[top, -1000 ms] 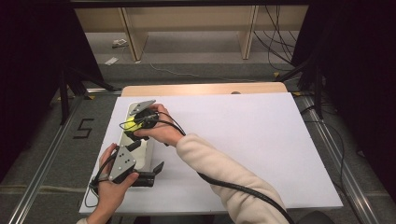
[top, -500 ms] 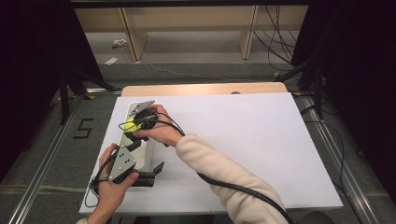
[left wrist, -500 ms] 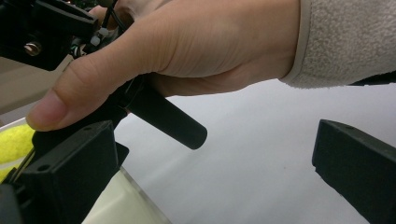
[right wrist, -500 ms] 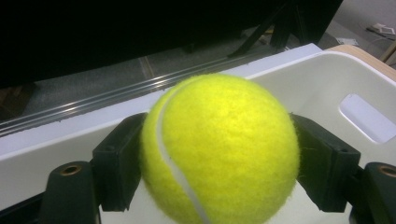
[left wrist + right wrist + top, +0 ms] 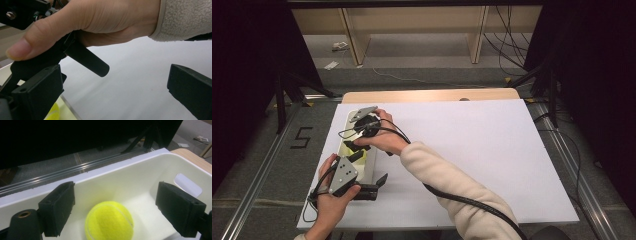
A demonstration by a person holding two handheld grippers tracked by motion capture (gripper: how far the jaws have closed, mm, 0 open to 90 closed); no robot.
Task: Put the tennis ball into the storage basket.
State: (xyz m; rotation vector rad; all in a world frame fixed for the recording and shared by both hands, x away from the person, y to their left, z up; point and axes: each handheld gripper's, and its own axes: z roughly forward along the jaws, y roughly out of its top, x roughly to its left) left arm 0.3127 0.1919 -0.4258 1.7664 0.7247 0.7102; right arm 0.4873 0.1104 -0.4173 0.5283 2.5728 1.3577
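A yellow tennis ball (image 5: pixel 109 221) lies on the floor of a white bin (image 5: pixel 140 167) at the table's left side. My right gripper (image 5: pixel 117 195) hangs open over the bin, jaws either side of the ball and not touching it. From above, the right gripper (image 5: pixel 355 146) is over the bin (image 5: pixel 367 169), with a sliver of the ball (image 5: pixel 347 148) showing beneath it. My left gripper (image 5: pixel 379 183) is open by the bin's near end, holding nothing. In the left gripper view, its jaws (image 5: pixel 112 82) frame the person's right hand (image 5: pixel 100 20) and an edge of the ball (image 5: pixel 53 112).
The white table top (image 5: pixel 472 150) stretches to the right of the bin. A wooden strip (image 5: pixel 432 95) runs along its far edge. Metal rails (image 5: pixel 257 190) flank the table, and cables lie on the floor at the back right (image 5: pixel 512 45).
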